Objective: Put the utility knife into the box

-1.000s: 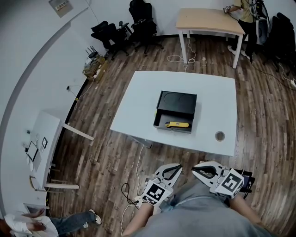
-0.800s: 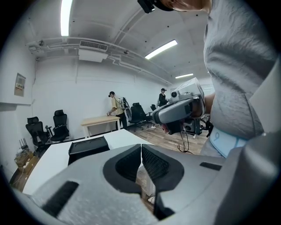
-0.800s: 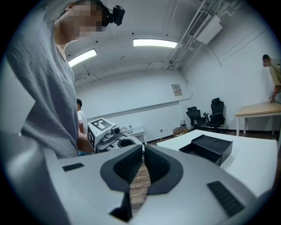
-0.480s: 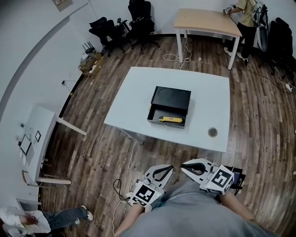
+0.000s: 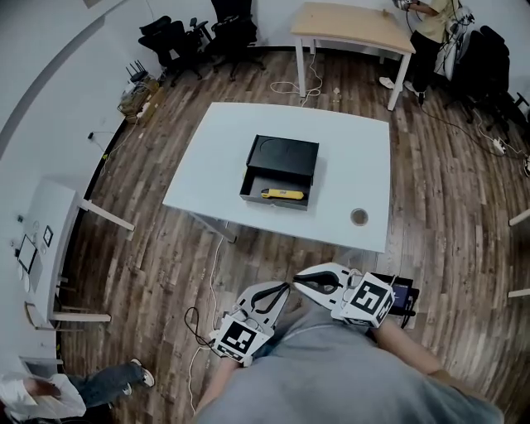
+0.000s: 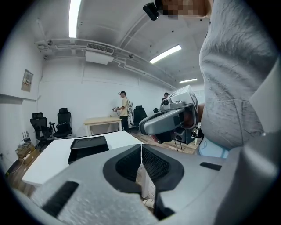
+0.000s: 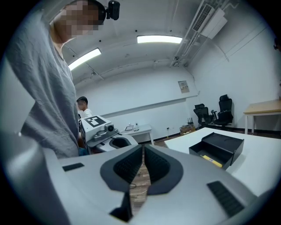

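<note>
seen from above, a white counter point(image 5: 356, 166) stands on a wood-plank floor point(image 5: 166, 248). near its middle sits a black box point(image 5: 286, 153) with its front compartment open. the yellow utility knife point(image 5: 281, 195) lies flat inside that open part. a small round object point(image 5: 358, 217) rests on the counter to the right of the box, apart from it. at the bottom of the view, close against the person's grey-shirted body and well apart from the counter, are the left tongs point(image 5: 286, 286) and the right tongs point(image 5: 297, 277), their tips near each other. both pairs are pressed together with nothing between them. at the far edge, another person point(image 5: 426, 21) stands beside a wooden table point(image 5: 348, 21).
</note>
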A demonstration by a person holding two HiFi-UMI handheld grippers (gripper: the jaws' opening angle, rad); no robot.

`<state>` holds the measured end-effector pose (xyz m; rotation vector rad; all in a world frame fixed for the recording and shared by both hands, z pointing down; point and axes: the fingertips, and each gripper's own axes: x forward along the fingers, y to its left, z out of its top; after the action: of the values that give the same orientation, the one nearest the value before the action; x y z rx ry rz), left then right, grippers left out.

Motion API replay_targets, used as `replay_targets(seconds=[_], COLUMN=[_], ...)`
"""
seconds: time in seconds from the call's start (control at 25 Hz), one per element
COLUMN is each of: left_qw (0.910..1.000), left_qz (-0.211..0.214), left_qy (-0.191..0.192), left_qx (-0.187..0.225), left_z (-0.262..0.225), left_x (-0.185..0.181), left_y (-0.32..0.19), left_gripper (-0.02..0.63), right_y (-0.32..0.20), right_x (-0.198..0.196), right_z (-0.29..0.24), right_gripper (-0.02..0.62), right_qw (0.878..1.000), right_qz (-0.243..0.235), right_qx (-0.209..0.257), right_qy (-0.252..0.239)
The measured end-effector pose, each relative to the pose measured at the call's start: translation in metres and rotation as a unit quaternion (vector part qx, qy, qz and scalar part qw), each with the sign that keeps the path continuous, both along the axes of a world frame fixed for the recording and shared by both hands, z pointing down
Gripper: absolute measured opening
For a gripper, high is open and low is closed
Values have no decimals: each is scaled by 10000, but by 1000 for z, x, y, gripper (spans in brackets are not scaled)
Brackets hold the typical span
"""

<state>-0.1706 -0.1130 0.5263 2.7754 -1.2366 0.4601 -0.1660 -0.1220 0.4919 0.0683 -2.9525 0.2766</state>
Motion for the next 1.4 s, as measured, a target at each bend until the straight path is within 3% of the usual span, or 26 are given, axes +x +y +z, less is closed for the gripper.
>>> replay_targets(seconds=[0.76, 1.4], left_qw=[10000, 10000], left_qz=[34, -28], left_qy=[20, 50], left_qx=[-8, -33], left_z=[-2, -3], left_x=[3, -4], left_y=[5, 3], left_gripper=[19, 20], right_y=[-3, -4], right_x=[-2, -10], right_z=[1, -1], right_gripper=[29, 29], right_qw=[9992, 9997], right_qz=[115, 2], right_qx=[190, 141], right_qy=[323, 215])
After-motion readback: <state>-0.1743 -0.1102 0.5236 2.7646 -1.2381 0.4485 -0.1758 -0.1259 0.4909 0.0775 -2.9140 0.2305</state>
